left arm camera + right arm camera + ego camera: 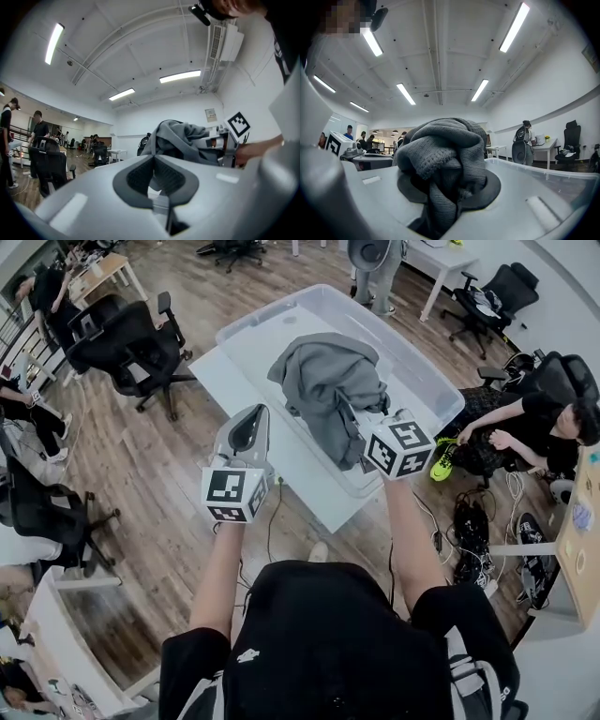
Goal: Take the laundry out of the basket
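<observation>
A grey knitted garment [323, 381] hangs bunched over the clear plastic basket [251, 345] on the white table. My right gripper [358, 424] is shut on a fold of it and holds it lifted above the basket floor. In the right gripper view the grey cloth [445, 150] fills the space between the jaws of the right gripper [447, 180] and hides the pads. My left gripper [247, 427] hovers at the basket's near left side, apart from the cloth. In its own view the left gripper [152, 161] has its pads together with nothing held, and the garment [180, 138] hangs just beyond.
The white table [217, 379] carries the basket and ends near my body. Black office chairs [122, 338] stand on the wooden floor at left. A seated person [539, 423] and floor cables [473, 531] are at right.
</observation>
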`<action>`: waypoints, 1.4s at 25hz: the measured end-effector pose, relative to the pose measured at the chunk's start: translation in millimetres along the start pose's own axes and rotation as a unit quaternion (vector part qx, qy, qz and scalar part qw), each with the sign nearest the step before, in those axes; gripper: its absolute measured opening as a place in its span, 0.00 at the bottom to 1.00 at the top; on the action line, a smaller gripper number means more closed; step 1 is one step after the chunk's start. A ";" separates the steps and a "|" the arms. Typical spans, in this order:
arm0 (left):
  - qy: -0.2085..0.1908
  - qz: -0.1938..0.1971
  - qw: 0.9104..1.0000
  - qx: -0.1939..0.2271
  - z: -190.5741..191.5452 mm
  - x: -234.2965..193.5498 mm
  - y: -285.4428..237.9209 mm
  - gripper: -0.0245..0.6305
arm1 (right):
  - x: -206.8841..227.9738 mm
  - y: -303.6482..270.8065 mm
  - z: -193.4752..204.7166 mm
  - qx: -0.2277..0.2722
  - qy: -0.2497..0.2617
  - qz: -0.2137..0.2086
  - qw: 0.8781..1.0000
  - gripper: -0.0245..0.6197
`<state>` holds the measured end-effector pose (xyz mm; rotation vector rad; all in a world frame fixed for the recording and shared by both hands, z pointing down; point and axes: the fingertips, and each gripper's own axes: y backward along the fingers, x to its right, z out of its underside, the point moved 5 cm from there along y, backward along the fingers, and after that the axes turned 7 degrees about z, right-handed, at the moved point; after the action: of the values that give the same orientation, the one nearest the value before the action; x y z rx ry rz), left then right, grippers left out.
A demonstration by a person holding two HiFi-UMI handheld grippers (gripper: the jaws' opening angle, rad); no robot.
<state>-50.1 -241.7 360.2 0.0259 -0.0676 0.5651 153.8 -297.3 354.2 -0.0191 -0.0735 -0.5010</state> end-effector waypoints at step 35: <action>0.021 0.079 0.996 0.022 -10.0 13.4 104.8 0.05 | -98.5 96.1 -14.4 0.024 0.006 0.073 0.997 0.24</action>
<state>-94.4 -145.6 351.8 0.0526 -0.0153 0.7251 114.8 -166.4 332.4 0.0258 -0.0726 -0.3528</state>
